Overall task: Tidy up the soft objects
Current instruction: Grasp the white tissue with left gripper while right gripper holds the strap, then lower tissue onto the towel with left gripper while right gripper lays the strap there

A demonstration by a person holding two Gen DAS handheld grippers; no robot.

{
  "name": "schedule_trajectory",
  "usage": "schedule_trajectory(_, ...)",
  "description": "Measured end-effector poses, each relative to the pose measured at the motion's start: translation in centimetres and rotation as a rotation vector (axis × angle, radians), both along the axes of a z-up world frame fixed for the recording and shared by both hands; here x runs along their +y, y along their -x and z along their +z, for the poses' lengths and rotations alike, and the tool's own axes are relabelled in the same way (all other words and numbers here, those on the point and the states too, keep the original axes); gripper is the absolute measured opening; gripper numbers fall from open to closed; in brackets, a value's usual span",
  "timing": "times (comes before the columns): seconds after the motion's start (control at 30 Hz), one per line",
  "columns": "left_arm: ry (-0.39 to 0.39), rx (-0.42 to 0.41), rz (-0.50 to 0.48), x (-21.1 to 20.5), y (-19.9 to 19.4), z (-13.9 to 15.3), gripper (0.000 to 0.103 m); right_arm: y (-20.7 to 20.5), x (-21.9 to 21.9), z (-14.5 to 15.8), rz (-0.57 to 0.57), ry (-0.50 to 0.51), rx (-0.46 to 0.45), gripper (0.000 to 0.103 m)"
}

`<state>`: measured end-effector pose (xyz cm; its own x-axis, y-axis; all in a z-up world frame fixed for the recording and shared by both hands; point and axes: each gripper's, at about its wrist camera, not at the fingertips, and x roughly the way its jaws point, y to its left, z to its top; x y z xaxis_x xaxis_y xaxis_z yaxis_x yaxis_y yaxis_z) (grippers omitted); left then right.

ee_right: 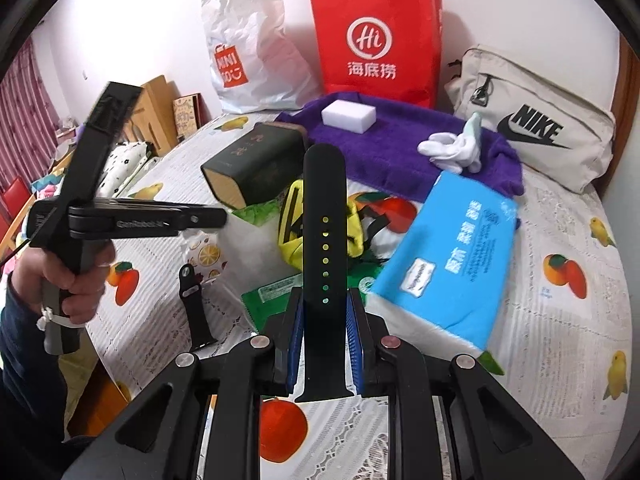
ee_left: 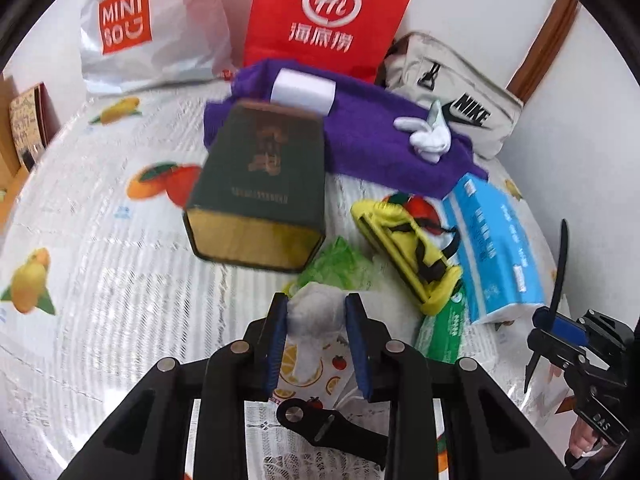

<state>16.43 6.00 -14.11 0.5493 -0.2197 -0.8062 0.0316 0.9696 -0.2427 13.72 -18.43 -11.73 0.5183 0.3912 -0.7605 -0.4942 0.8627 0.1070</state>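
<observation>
My left gripper (ee_left: 316,308) is shut on a white fruit-printed plastic bag (ee_left: 312,340) and holds it just above the table. My right gripper (ee_right: 323,300) is shut on a black watch strap with holes (ee_right: 323,232), which stands upright between the fingers. The other half of the strap (ee_right: 192,304) lies on the tablecloth; it also shows in the left wrist view (ee_left: 320,424). A purple towel (ee_right: 400,144) lies at the back with a white sponge (ee_right: 349,116) and a white sock (ee_right: 456,148) on it. A blue tissue pack (ee_right: 444,256) lies at the right.
A dark green box (ee_right: 256,164) lies on its side at the middle. A yellow item with black straps (ee_right: 296,220) and green packets (ee_right: 276,292) lie beside it. A red bag (ee_right: 376,40), a white Miniso bag (ee_right: 248,48) and a Nike pouch (ee_right: 536,120) stand at the back.
</observation>
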Motion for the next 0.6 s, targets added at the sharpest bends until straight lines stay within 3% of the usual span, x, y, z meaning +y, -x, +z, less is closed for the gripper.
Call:
schedule_trajectory(0.33,-0.012,-0.093,-0.002,0.3,0.3,4.5,0.028,-1.4,-1.4,2.0,-0.073,0.021,-0.035,0.02)
schedule_trajectory(0.6,-0.015,-0.127,0.021,0.9,-0.7,6.5,0.028,-3.6,-1.7,2.9,-0.096,0.014,-0.036,0.02)
